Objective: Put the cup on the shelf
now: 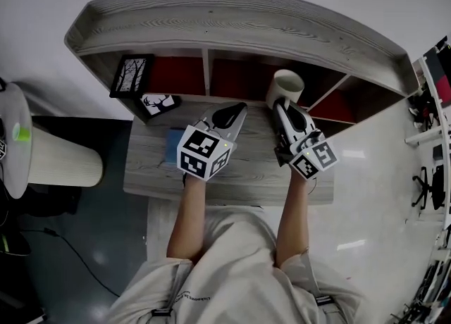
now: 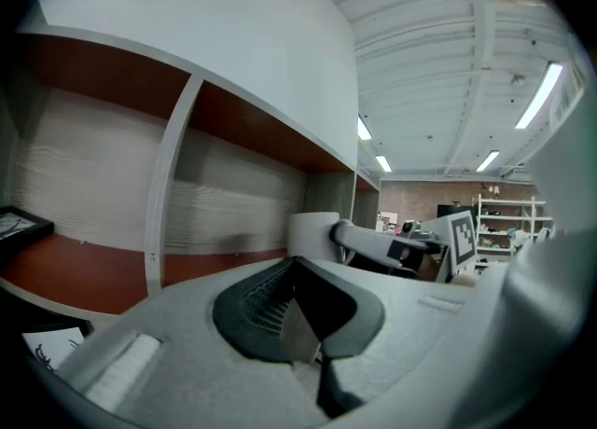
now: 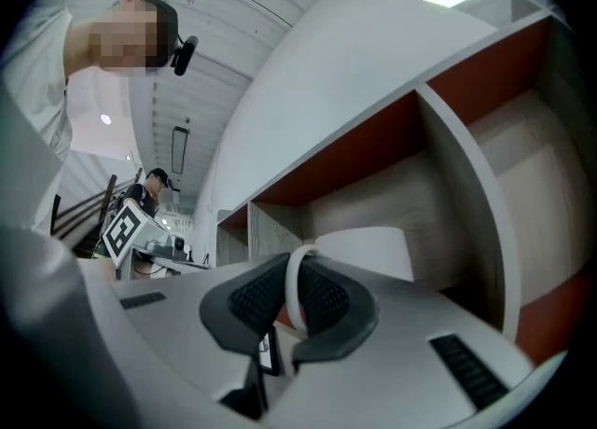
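A white cup [image 1: 285, 88] is at the mouth of the shelf's [image 1: 232, 16] middle compartment. My right gripper [image 1: 280, 106] is shut on the cup's handle. In the right gripper view the thin white handle [image 3: 293, 293] runs between the dark pads, with the cup body [image 3: 368, 252] just beyond, in front of the red-brown compartment. I cannot tell whether the cup rests on the board. My left gripper [image 1: 238, 109] hovers over the table to the left of the cup, shut and empty. From the left gripper view [image 2: 300, 317], the cup [image 2: 311, 233] and the right gripper [image 2: 392, 245] show ahead on the right.
A black picture frame [image 1: 131, 75] stands in the left compartment, with a small deer card [image 1: 159, 103] at its front. A blue item [image 1: 173, 145] lies on the grey wooden table [image 1: 148, 175]. A white dividing wall [image 1: 206, 70] stands left of the cup. A round side table [image 1: 14, 139] is at far left.
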Motion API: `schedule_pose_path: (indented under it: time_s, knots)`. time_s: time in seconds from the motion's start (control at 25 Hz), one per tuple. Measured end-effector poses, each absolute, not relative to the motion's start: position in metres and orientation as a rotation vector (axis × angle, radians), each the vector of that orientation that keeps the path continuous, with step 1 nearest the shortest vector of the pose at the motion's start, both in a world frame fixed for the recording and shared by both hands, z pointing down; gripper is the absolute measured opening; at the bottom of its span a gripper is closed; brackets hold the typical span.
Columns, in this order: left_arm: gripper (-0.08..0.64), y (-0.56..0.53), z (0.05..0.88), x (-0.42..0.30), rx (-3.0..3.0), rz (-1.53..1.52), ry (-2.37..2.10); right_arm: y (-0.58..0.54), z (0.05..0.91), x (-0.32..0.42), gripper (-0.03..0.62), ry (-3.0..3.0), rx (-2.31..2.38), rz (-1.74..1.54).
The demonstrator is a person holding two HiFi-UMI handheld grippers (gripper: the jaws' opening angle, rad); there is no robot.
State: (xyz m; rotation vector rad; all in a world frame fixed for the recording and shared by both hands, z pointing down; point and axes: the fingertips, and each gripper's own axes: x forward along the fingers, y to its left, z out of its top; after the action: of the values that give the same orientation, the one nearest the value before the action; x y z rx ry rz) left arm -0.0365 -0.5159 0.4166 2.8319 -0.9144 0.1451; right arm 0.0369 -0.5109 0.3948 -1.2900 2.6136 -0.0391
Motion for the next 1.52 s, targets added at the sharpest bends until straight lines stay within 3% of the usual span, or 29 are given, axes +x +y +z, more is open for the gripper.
schedule_pose_path:
  time_s: [1.0,1.52]
  knots:
    - [0.009,-0.563,0.413,0.002,2.894,0.152,-0.813,-0.559,0.425,0.029,0.038,2.771,-1.291,-0.249]
    - [0.009,-0.557,0.412,-0.005,2.886,0.126,-0.826,-0.56,0.422,0.044,0.063,2.68,-1.534,-0.132]
